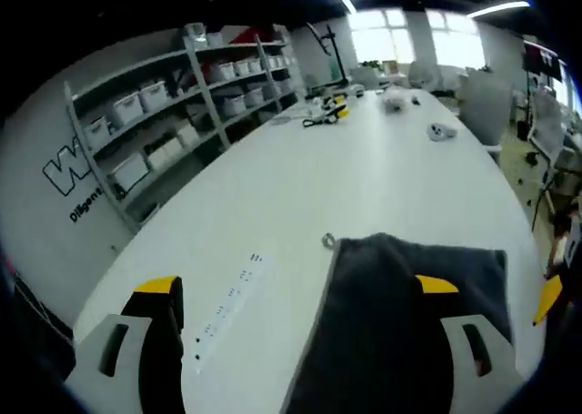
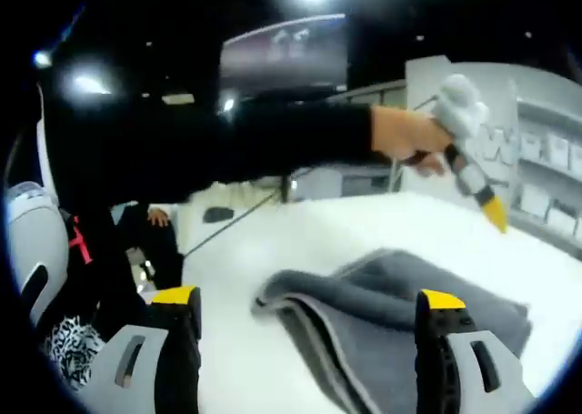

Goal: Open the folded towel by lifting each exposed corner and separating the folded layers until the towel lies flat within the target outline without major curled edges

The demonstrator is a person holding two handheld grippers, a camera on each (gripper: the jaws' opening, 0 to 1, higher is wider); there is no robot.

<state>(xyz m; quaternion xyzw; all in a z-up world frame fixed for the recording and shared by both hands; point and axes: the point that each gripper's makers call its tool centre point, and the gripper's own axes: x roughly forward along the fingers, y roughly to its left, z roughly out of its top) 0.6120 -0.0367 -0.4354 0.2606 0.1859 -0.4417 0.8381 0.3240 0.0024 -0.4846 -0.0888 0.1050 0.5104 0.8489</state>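
Your towel [image 2: 400, 314] lies folded near the table [image 1: 300, 186] edge, both tongs, left [image 1: 305, 328] and right [image 2: 309, 341], apart and empty above it, so the unfolding looks unstarted: next, pinch an exposed corner.

Folded grey towel [image 2: 400, 314] between spread fingers [image 2: 180, 328].

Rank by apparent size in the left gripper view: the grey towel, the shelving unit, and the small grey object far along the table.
1. Grey towel, though it lies nearest the camera.
2. Shelving unit.
3. Small grey object, far away.
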